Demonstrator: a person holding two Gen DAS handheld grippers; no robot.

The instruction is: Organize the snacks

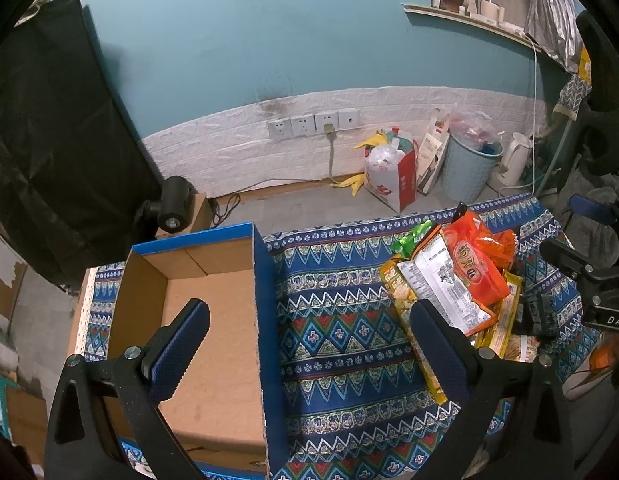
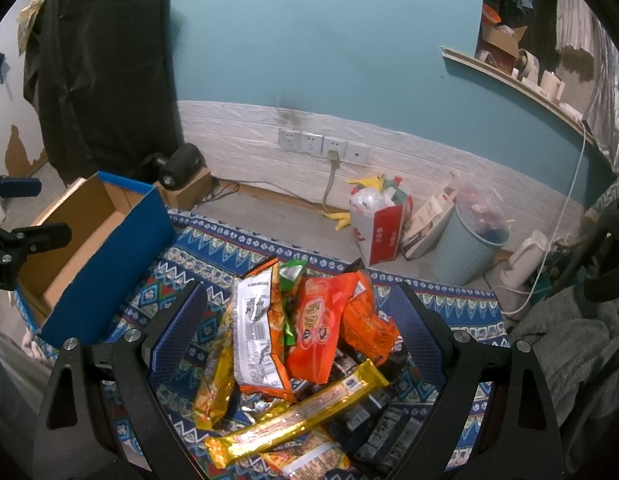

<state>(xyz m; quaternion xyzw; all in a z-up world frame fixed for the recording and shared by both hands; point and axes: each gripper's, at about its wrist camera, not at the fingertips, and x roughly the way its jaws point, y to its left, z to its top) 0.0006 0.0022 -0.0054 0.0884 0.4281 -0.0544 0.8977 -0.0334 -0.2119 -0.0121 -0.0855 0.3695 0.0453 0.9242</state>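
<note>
The right gripper [image 2: 299, 328] hangs spread wide over the snack pile [image 2: 305, 344], nothing pinched — the gold bar [image 2: 297, 414] lies crosswise beneath it. Left of the pile, the left gripper [image 1: 309, 344] — also spread — sits by the empty blue box [image 1: 265, 320].

right gripper [image 2: 299, 330] jaws spread wide, hovering over snack pile [image 2: 305, 344] at lower centre; orange packet [image 2: 319, 332] on top, gold bar [image 2: 293, 420] below it; blue box [image 2: 109, 264] left, on patterned cloth [image 2: 213, 248]

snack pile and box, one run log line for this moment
left gripper: open, empty | right gripper: open over snack pile | cardboard box: empty | tablecloth
</note>
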